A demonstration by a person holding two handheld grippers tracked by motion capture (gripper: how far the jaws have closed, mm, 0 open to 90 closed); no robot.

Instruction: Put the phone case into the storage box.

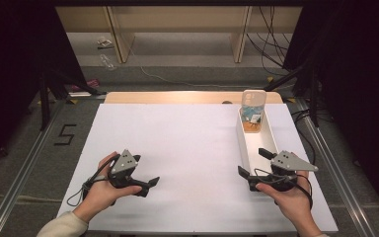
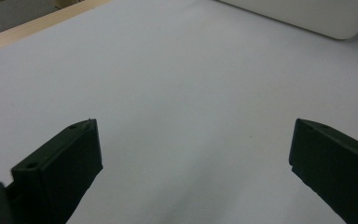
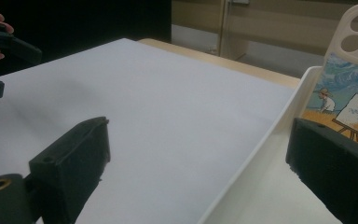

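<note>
While a person sits at the near edge of a white worktop (image 1: 192, 148), each hand holds a two-jaw claw low over the surface. At near left, the left claw (image 1: 145, 183) hovers over bare white board, its jaws spread wide with nothing between them; it points toward the middle, well apart from anything, and looks idle. Across the open centre, at near right, the right claw (image 1: 250, 163) also has its jaws wide apart and empty. One jaw sits over the board and the other over the near end of a long, narrow white tray (image 1: 243, 143), so the claw straddles the tray's left wall, probably lined up to grip the tray or reach along it. The tray runs from the right hand toward the far edge. At its far end a phone case (image 1: 252, 112) stands upright, leaning on the end wall; its back shows a painted scene of a figure at an easel. The case's lower part is cut off by the tray wall and a jaw in the right gripper view, and fine picture detail is too small to make out.
</note>
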